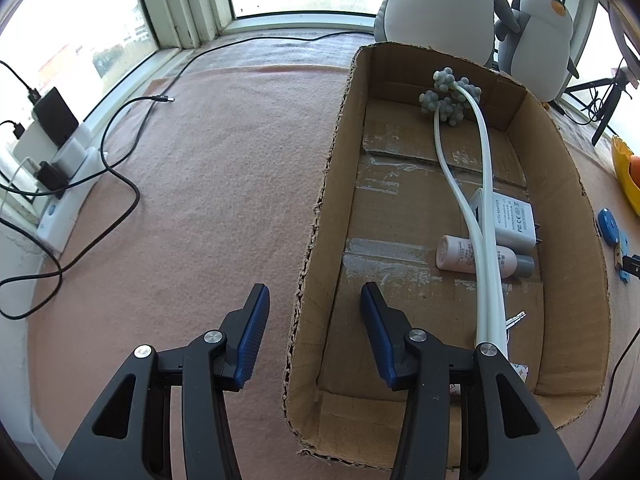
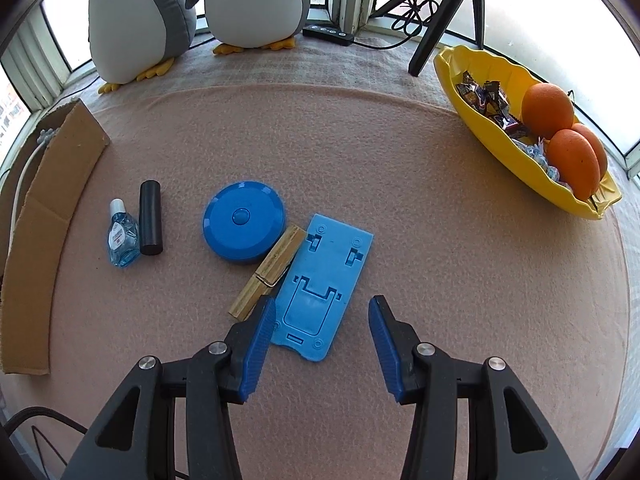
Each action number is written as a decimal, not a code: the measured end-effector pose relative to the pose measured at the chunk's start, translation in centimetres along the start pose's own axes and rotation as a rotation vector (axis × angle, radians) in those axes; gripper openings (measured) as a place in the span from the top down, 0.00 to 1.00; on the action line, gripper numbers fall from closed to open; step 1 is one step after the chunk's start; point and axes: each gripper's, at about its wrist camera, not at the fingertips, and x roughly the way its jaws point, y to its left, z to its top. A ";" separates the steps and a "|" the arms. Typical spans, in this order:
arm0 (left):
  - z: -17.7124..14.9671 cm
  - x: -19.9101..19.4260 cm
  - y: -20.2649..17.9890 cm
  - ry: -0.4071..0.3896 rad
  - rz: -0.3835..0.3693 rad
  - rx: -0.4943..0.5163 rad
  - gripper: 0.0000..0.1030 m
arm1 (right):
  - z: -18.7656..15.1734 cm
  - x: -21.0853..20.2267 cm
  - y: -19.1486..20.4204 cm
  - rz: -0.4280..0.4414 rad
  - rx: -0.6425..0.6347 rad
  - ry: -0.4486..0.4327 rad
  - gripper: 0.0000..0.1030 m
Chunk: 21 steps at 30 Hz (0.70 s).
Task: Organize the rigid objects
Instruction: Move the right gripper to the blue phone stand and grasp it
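My left gripper (image 1: 314,312) stands open, its blue pads either side of the near left wall of the cardboard box (image 1: 560,184), not pressing it. Inside the box lie a white adapter (image 1: 508,220), a pink bottle (image 1: 464,256) and a white-stemmed sprig with grey berries (image 1: 448,96). My right gripper (image 2: 322,320) is open just above the near end of a flat blue phone stand (image 2: 324,280). A wooden clothespin (image 2: 268,272) touches the stand's left edge. Further left are a blue round tape measure (image 2: 243,222), a black cylinder (image 2: 150,218) and a small blue bottle (image 2: 122,240).
Two plush penguins (image 2: 248,0) stand at the back by the window. A yellow bowl (image 2: 480,128) with oranges and sweets sits at the right, a black tripod (image 2: 440,16) behind it. A power strip (image 1: 68,184) with chargers and black cables lies at the left on the pink cloth.
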 end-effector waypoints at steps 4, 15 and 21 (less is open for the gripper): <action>0.0 0.1 0.1 0.001 -0.005 -0.005 0.55 | 0.5 0.6 0.3 0.005 0.003 0.015 0.57; 0.1 0.2 0.3 0.003 -0.011 -0.009 0.55 | 1.5 1.4 -2.0 0.024 0.013 0.042 0.57; 0.1 0.1 0.2 0.004 -0.007 -0.010 0.55 | 1.6 1.5 -2.3 0.025 0.007 0.044 0.62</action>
